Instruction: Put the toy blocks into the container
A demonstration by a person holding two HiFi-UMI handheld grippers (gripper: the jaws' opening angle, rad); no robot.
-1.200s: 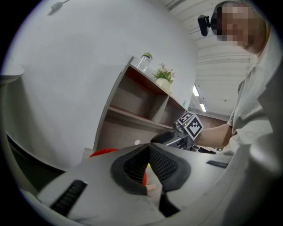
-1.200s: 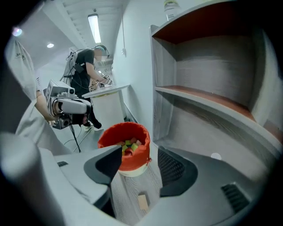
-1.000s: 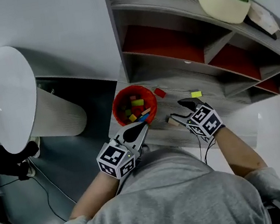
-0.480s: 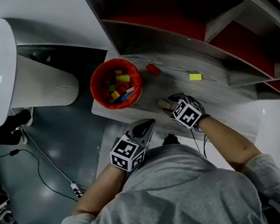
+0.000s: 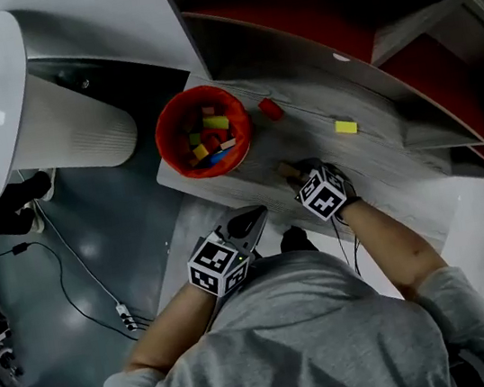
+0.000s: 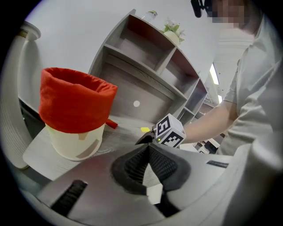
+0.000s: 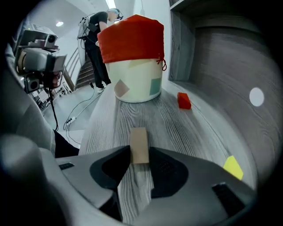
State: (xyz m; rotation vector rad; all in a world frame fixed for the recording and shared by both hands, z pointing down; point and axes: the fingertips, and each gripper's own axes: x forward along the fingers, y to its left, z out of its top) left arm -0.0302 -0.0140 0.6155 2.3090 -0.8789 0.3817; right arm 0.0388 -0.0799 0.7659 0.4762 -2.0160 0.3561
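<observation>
Right gripper view: right tool (image 7: 139, 155) is half closed around the near end of a tan block (image 7: 139, 140). Both pads look to be touching its sides, and the block lies flat on the tabletop (image 7: 104, 128). The jaws have just been closing, from wide to this pinch. In the head view the tool has dropped from above the block onto it over the last second. Judgement: the grasp is being made and the lift comes next; the grip is only at the block's end, so it could pivot when lifted.

Left tool (image 6: 148, 146) has its tips together with nothing between them. It has sunk too, and now sits off the near edge of the tabletop, close to the person's chest, idle.

Outward from there, the container (image 7: 135, 86), red-lined, stands ahead of the right tool at the tabletop's left end, well apart from the tan block. Several coloured blocks (image 5: 205, 134) are already inside. A red block (image 7: 184, 100) lies just beside the container. A yellow block (image 7: 233, 167) lies off to the right, nearer the shelf unit (image 5: 308, 32). Three blocks are still out.

Pose: right tool points steeply down, marker cube up, and the forearm (image 5: 386, 242) reaches in from the lower right. Left tool is tilted slightly down, aimed toward the container.
</observation>
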